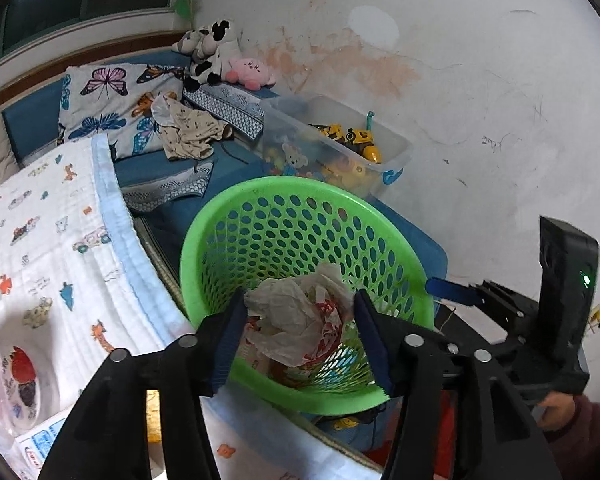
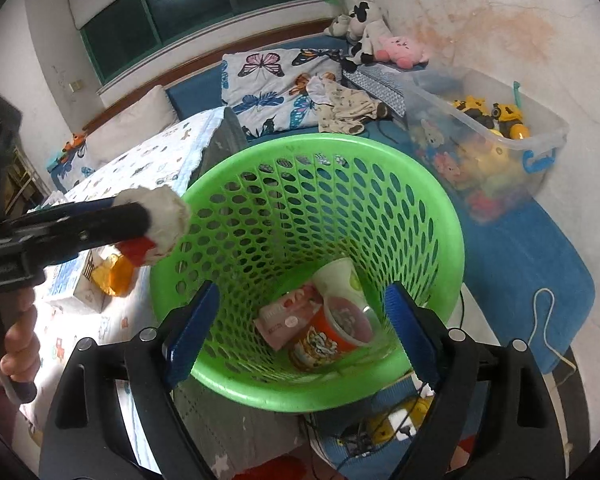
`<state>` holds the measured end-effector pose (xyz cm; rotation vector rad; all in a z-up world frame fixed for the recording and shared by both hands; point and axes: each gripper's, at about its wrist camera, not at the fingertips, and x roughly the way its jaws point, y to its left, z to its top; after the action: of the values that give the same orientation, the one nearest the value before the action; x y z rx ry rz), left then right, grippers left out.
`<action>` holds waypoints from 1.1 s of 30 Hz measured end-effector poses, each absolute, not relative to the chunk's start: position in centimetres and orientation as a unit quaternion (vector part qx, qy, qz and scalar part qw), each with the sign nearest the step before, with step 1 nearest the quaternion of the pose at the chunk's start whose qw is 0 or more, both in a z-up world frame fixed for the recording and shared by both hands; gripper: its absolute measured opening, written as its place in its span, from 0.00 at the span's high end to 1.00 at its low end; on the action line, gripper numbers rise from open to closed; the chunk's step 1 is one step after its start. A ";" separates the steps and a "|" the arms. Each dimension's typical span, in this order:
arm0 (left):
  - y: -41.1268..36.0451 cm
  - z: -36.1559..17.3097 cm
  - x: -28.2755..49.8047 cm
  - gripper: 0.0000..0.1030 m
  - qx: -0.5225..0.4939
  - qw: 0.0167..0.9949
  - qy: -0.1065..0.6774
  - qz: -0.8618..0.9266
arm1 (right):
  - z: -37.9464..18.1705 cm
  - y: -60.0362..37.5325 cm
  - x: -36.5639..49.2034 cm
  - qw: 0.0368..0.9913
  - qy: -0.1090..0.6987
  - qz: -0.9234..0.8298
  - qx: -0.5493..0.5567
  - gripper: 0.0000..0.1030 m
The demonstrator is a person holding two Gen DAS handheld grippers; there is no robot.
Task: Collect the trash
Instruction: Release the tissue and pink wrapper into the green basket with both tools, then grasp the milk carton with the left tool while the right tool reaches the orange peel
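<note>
A green perforated basket [image 1: 192, 256] stands beside the bed. My left gripper [image 1: 300, 320] hangs over its near side, shut on a crumpled white and red plastic wrapper [image 1: 296, 320] that fills the gap between the blue pads. In the right wrist view the same gripper [image 2: 140, 216] reaches in from the left, with the wrapper [image 2: 166, 220] at the basket's rim [image 2: 452, 224]. My right gripper [image 2: 302, 312] is open over the basket with nothing between its fingers. At the basket's bottom lie an orange cup [image 2: 320, 344], a white cup [image 2: 340, 280] and a pink packet [image 2: 288, 316]. The right gripper [image 1: 464, 292] also shows at the far rim.
A clear bin of toys [image 2: 500, 152] stands against the wall on a blue mat [image 2: 540, 272]. The bed's printed quilt [image 1: 52, 240] lies left of the basket, with a tissue box [image 2: 80, 284] and an orange wrapper [image 2: 114, 276] on it. Cables and a plug [image 2: 396, 428] lie on the floor below.
</note>
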<state>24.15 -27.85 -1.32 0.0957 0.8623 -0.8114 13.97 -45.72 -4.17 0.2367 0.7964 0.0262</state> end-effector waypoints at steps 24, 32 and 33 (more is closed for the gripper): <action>-18.1 -1.3 21.5 0.19 0.126 0.842 0.380 -0.362 | -3.1 -42.6 13.2 0.917 0.381 0.048 0.111 0.15; -14.0 -3.0 23.2 0.14 0.187 0.829 0.394 -0.351 | -2.5 -40.0 14.0 0.917 0.382 0.073 0.093 0.14; -13.9 -3.3 23.3 0.14 0.193 0.826 0.397 -0.350 | -2.5 -39.6 14.2 0.916 0.383 0.076 0.090 0.14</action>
<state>23.32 -13.91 -3.29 0.4103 0.8427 -0.7436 14.20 -39.63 -2.48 0.1850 0.7877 0.1569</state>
